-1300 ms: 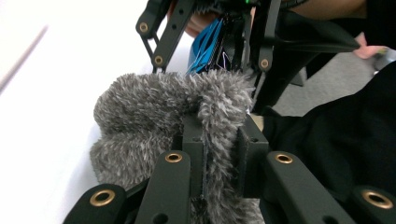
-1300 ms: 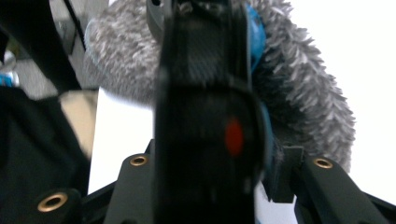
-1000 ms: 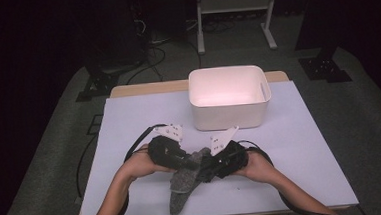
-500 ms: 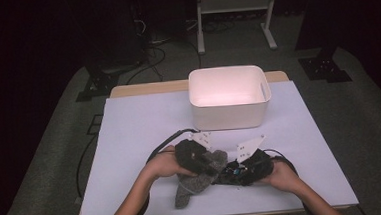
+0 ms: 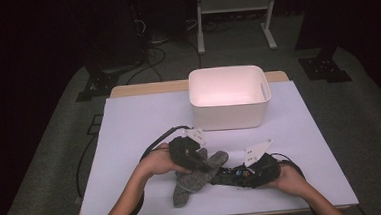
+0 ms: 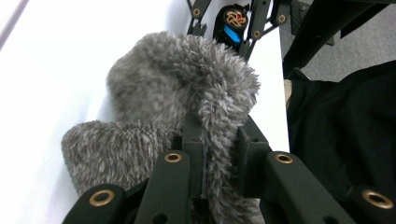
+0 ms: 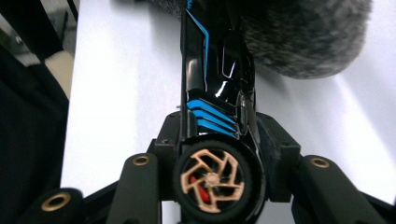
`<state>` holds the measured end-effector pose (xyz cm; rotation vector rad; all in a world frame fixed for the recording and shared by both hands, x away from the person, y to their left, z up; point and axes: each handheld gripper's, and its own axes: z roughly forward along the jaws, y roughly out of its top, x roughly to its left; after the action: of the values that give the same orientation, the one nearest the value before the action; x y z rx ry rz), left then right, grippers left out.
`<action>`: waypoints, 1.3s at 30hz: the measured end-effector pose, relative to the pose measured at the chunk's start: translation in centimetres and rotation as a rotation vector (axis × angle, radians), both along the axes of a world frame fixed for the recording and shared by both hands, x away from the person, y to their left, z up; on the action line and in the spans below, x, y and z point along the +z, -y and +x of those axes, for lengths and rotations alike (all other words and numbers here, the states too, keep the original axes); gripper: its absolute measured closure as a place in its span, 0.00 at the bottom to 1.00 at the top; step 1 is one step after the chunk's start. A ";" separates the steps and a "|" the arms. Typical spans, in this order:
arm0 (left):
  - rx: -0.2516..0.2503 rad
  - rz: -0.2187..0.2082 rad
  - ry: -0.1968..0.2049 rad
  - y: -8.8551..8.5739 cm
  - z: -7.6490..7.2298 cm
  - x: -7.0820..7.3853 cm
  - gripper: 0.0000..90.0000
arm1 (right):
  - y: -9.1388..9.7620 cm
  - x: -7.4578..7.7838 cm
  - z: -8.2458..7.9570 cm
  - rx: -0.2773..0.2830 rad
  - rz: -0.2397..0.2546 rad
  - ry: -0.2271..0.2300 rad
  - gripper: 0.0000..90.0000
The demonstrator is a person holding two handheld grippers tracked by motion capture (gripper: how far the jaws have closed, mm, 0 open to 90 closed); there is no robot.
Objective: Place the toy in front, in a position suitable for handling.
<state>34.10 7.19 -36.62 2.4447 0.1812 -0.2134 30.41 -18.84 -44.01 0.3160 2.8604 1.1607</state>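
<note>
Both hands are shifted rightward since earlier. Left tongs are clamped on the soft, light sock at lower centre; right tongs, just closing, are gripped round the stiff, slippery toy car, best held mid-body.

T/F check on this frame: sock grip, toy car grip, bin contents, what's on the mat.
1. The left gripper is shut on the fuzzy grey sock. True.
2. The right gripper hangs open with nothing between its fingers. False: its fingers clamp a black toy car with blue stripes.
3. The white bin holds the sock. False: the sock lies on the white mat, nearer the person than the bin; no object shows inside the bin.
4. The toy car's nose points toward the sock. True, by the right gripper view.
5. The bin stands at the far side of the mat from the person. True.
</note>
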 end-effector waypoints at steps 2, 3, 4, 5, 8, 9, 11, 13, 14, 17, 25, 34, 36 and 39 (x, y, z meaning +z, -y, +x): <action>0.009 -0.018 0.005 -0.8 0.0 0.5 0.86 | 0.2 0.2 0.1 0.003 -0.014 0.010 0.63; 0.013 -0.019 0.009 -1.2 -0.1 0.7 0.86 | 0.3 0.2 0.1 -0.002 -0.015 0.005 0.64; 0.016 -0.014 0.015 -1.6 -0.2 0.7 0.86 | 0.6 0.2 0.2 -0.001 -0.017 0.007 0.64; 0.019 0.000 0.021 -2.0 -0.2 0.7 0.86 | 0.9 0.3 0.2 -0.004 -0.015 0.007 0.64; 0.053 0.054 0.034 -3.3 -0.2 0.2 0.86 | 1.7 0.3 -0.1 -0.014 -0.014 0.002 0.69; 0.066 0.057 0.029 -3.7 -0.1 -0.1 0.86 | 1.9 0.2 -0.1 -0.014 -0.006 0.003 0.69; 0.082 0.076 0.031 -4.1 0.0 -0.5 0.86 | 2.1 0.0 -0.1 -0.019 0.002 -0.003 0.70; 0.080 0.089 0.033 -4.1 -0.1 -1.0 0.86 | 2.2 -0.1 -0.1 -0.023 0.010 -0.009 0.70; 0.078 0.072 0.030 -4.0 -0.1 -1.1 0.86 | 2.2 -0.2 -0.1 -0.021 0.012 -0.007 0.70; 0.047 -0.020 0.016 -3.5 -0.3 -0.3 0.86 | 2.1 -0.3 -0.2 -0.016 0.014 -0.004 0.70; -0.109 -0.057 0.031 2.4 -1.1 1.3 0.86 | 1.7 -0.6 -0.2 -0.023 0.018 -0.003 0.69; -0.110 0.001 0.060 4.6 -1.3 1.0 0.58 | 1.9 -0.7 -0.3 -0.028 0.032 -0.006 0.69; -0.085 -0.008 0.087 3.8 -1.3 1.8 0.53 | 1.8 -0.7 -0.3 -0.027 0.031 -0.006 0.69; -0.036 0.016 0.108 3.4 -1.1 2.1 0.44 | 1.8 -0.7 -0.4 -0.033 0.027 -0.006 0.69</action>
<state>32.99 3.78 -34.48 2.4689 0.0916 -0.0955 30.04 -20.66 -44.68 0.3667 2.8358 1.1958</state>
